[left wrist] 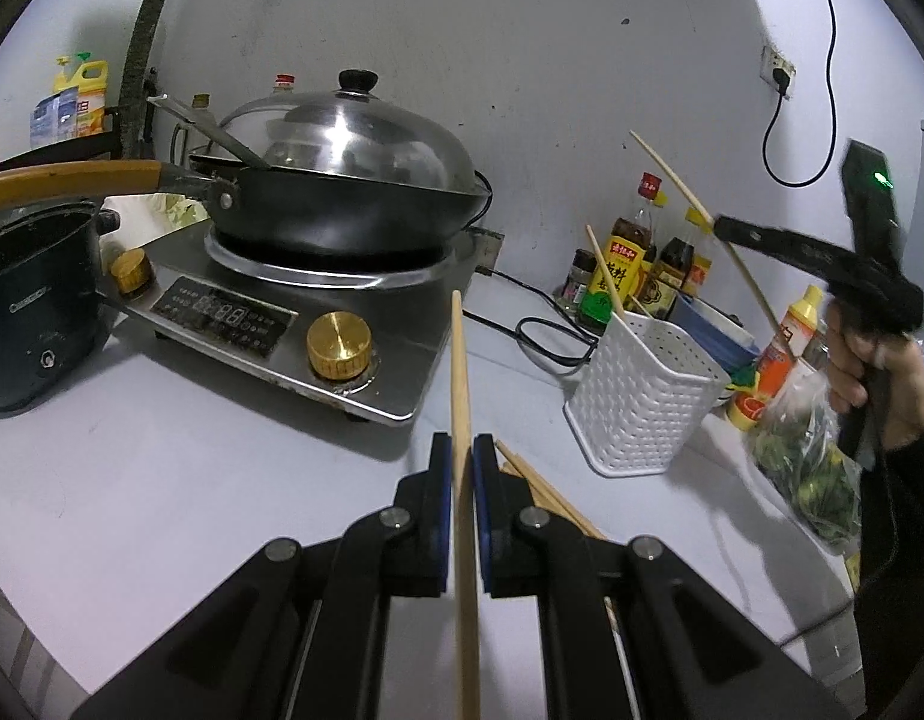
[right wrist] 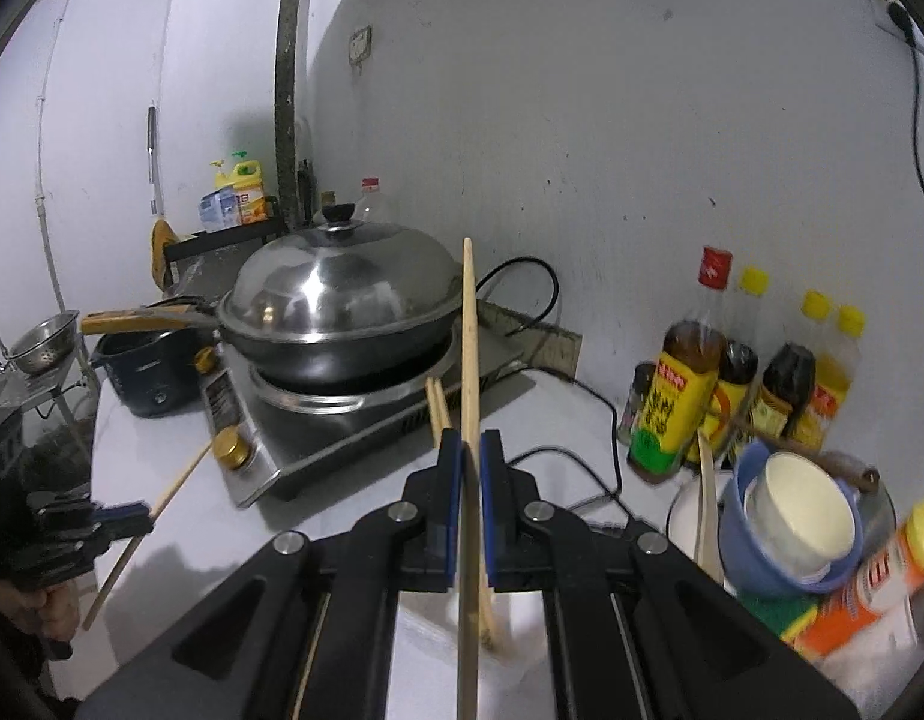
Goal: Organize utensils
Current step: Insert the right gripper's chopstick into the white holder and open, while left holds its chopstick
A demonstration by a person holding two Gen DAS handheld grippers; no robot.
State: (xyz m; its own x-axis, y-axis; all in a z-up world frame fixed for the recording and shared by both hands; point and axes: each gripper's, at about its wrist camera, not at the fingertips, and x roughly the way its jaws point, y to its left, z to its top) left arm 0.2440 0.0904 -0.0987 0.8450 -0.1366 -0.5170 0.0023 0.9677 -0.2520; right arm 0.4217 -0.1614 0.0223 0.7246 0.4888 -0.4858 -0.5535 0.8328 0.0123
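Left gripper [left wrist: 462, 456] is pinched on a chopstick [left wrist: 460, 372] — blue pads pressed flat against its sides, no gap. Its long axis runs nearly straight along the fingers, one end poking out ahead toward the induction cooker [left wrist: 318, 324], the other back under the camera. In the right wrist view the same stick [right wrist: 162, 498] slants, upper end toward the cooker knob.

Right gripper [right wrist: 471, 456] is likewise clamped on its own chopstick [right wrist: 469, 336], the forward end up in front of the wok lid [right wrist: 342, 276]. From the left wrist view this stick [left wrist: 744, 276] is a steep diagonal held above and just behind the white basket [left wrist: 642, 396], lower end aimed down and right, past the basket rather than into it.

Loose chopsticks [left wrist: 540, 486] lie on the counter [left wrist: 162, 450] just beside the left fingers; one chopstick [left wrist: 606, 276] already stands in the basket, leaning left.

Step, as I judge it: drop each held stick into the basket. To do it well, tip the stick closer to upright, get the lower end over the basket mouth before letting go, and clear the standing one. Go one hand at a time — the basket looks light and could tip if its rim gets knocked. Bottles [left wrist: 630, 252] crowd close behind.
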